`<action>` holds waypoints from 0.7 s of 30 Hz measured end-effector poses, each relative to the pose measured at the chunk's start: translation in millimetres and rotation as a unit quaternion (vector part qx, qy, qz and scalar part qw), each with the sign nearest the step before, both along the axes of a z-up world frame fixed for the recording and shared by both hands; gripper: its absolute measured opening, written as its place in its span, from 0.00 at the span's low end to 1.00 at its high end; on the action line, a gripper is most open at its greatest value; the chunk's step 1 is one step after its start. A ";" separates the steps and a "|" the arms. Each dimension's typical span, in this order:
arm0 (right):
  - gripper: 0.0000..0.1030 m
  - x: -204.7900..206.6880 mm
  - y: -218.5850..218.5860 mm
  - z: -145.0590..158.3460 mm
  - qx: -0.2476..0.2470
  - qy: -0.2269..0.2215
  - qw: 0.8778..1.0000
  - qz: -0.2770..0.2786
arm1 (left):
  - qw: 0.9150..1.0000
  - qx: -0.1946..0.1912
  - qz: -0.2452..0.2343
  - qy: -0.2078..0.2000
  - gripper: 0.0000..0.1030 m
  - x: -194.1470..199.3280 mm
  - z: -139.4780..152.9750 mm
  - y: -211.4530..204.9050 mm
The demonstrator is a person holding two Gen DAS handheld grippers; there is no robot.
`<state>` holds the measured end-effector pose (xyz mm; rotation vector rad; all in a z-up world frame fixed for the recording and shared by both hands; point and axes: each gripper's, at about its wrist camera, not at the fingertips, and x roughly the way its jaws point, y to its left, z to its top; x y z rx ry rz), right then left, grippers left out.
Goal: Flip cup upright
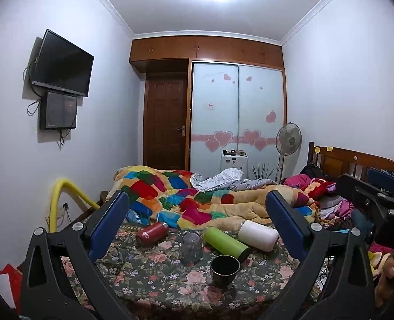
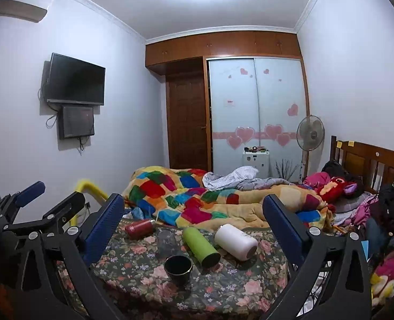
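Observation:
A clear glass cup [image 1: 191, 248] stands upside down on the floral cloth [image 1: 149, 274]; it also shows in the right wrist view [image 2: 166, 243]. A dark cup [image 1: 224, 270] stands upright, mouth up, just in front of it [image 2: 178, 269]. A green bottle [image 1: 225, 243] [image 2: 201, 246], a white bottle [image 1: 258, 235] [image 2: 235, 241] and a red bottle [image 1: 152, 233] [image 2: 139, 228] lie on their sides behind. My left gripper [image 1: 197, 200] is open and empty, held back from the cups. My right gripper [image 2: 194, 200] is open and empty too.
A colourful quilt [image 1: 197, 202] lies heaped behind the bottles. Clothes and toys [image 2: 338, 189] pile at the right by the wooden headboard [image 2: 370, 160]. A yellow rail [image 1: 63, 194] stands at the left. The right gripper shows at the right edge of the left wrist view [image 1: 370, 202].

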<state>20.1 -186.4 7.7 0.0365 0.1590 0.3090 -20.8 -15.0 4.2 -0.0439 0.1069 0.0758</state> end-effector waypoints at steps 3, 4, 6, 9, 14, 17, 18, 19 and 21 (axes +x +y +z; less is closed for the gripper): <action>1.00 -1.6 -0.2 -2.3 -0.004 0.002 1.000 0.000 | 1.000 -0.001 0.000 0.000 1.00 0.3 -0.6 1.5; 1.00 -5.7 -1.5 -2.2 -0.005 0.002 1.000 0.000 | 1.000 -0.001 -0.001 0.000 1.00 -0.2 -0.5 1.2; 1.00 -6.1 -0.9 -2.0 -0.008 0.002 1.000 0.001 | 1.000 -0.002 -0.002 0.001 1.00 -2.2 -0.2 2.1; 1.00 -9.4 -0.5 -2.7 -0.011 0.002 1.000 0.001 | 1.000 -0.002 0.000 0.002 1.00 -2.1 -1.7 2.7; 1.00 -10.3 0.9 -3.8 -0.014 0.007 1.000 0.004 | 1.000 -0.003 0.000 0.002 1.00 -2.2 -2.0 3.2; 1.00 -9.7 1.3 -3.8 -0.015 0.009 1.000 0.006 | 1.000 -0.002 0.000 0.004 1.00 -0.8 -3.4 2.6; 1.00 -9.7 1.1 -3.5 -0.015 0.010 1.000 0.006 | 1.000 -0.002 0.000 0.004 1.00 -0.9 -4.4 2.4; 1.00 -9.7 1.8 -4.1 -0.015 0.011 1.000 0.007 | 1.000 -0.002 0.000 0.005 1.00 -0.3 -6.2 2.0; 1.00 -10.0 1.6 -3.8 -0.015 0.012 1.000 0.007 | 1.000 -0.002 0.000 0.006 1.00 0.1 -8.1 1.1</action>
